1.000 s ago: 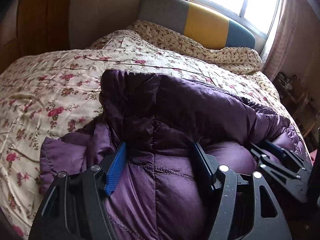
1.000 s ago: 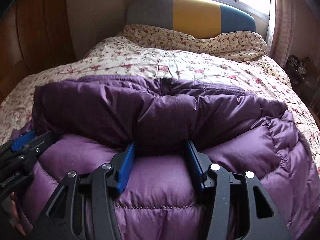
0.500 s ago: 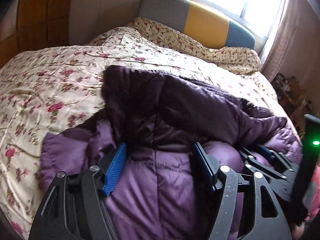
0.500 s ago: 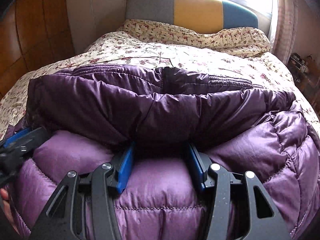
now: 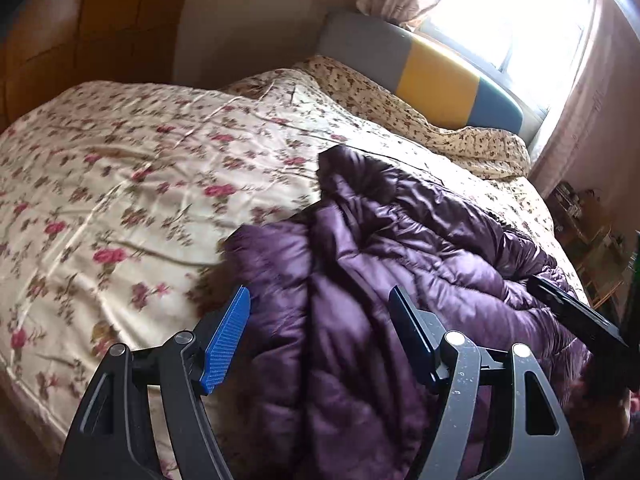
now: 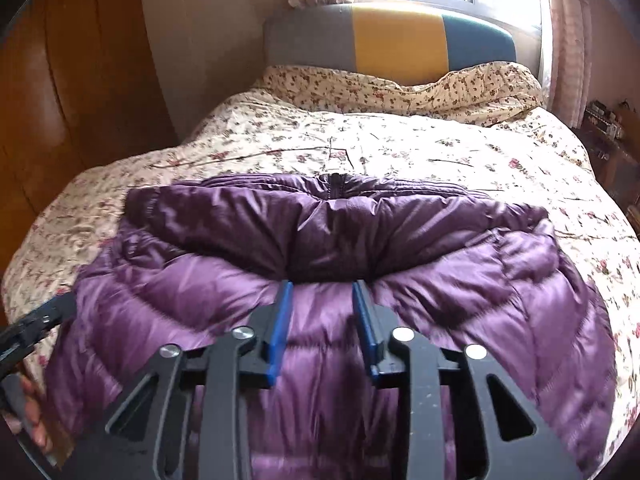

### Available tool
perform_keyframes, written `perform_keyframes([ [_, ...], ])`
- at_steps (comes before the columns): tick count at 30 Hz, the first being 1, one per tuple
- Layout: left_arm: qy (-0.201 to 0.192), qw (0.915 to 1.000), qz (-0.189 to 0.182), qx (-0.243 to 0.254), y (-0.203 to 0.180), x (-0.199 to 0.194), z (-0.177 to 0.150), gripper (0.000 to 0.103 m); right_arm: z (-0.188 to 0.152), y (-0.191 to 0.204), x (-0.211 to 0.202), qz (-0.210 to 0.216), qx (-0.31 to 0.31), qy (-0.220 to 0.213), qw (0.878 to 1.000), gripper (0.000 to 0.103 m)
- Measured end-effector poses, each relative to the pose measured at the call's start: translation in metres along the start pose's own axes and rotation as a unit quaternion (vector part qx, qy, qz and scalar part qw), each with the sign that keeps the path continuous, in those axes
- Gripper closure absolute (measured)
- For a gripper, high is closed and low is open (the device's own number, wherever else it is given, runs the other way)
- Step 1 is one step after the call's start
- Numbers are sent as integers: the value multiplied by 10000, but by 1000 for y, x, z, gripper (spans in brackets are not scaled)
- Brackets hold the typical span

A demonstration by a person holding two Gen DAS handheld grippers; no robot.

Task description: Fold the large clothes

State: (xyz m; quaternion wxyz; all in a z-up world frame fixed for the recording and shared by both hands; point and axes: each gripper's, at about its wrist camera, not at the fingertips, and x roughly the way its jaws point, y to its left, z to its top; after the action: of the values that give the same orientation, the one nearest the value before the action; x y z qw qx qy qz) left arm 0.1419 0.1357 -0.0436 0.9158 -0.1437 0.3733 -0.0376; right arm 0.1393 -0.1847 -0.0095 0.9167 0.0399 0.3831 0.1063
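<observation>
Around you is one bed, its floral quilt point(image 6: 420, 148) spread wide, with a crumpled floral pillow point(image 6: 400, 88) at the far end against a headboard point(image 6: 396, 42) of three panels — grey, yellow, teal. A bright window point(image 5: 508, 12) with curtains sits behind it, a wooden wardrobe point(image 6: 80, 92) stands to the left, and a cluttered shelf point(image 6: 612, 128) is at the right edge; its contents are too small to make out. Nothing lies between your grippers and the garment. You have one garment to deal with: a purple puffer jacket point(image 6: 320, 308), lying on the near part of the quilt, shiny and quilted in puffy bands. In the right wrist view its far portion is doubled over toward you as a darker, wrinkled flap, with a zipper showing at the middle of the far edge. Your two grippers are both over it. Your left gripper point(image 5: 320, 336) is at the jacket's left side with its fingers spread wide, nothing between them but loose fabric underneath — the blue pad point(image 5: 226, 340) sits over the quilt just beside the jacket's edge. Your right gripper point(image 6: 322, 316) is at the middle of the jacket, tips at the fold line, fingers set to a moderate gap; whether they pinch fabric you cannot tell.
</observation>
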Motion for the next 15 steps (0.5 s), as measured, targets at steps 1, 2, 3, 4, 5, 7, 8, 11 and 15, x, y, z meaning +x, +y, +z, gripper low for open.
perform_keyframes([
  [1,17,10000,-3,-36,3,0,-1,32,-3,0,-8,56,16,-10,10000,80],
  [2,43,10000,-1,-80,6,-1,-4,32,-7,2,-13,95,9,-13,10000,81],
  [3,63,9999,10,-102,8,-1,-7,32,-9,4,-17,108,-23,-14,9999,82],
  [4,82,9999,8,-115,10,-2,-10,32,-12,6,-20,109,-50,-14,9999,82],
  [5,56,9999,6,-87,11,-2,-12,32,-17,9,-24,112,-85,-7,9999,82],
  [7,71,9999,-8,-106,13,-4,-18,32,-26,15,-28,94,-147,37,9998,83],
  [8,79,9999,-24,-121,14,-4,-19,32,-31,17,-30,78,-176,57,9998,84],
  [11,75,9999,-57,-110,16,-8,-22,32,-41,19,-31,49,-238,112,9996,85],
  [15,117,9999,-61,-102,19,-9,-26,27,-52,17,-25,1,-259,209,9994,86],
])
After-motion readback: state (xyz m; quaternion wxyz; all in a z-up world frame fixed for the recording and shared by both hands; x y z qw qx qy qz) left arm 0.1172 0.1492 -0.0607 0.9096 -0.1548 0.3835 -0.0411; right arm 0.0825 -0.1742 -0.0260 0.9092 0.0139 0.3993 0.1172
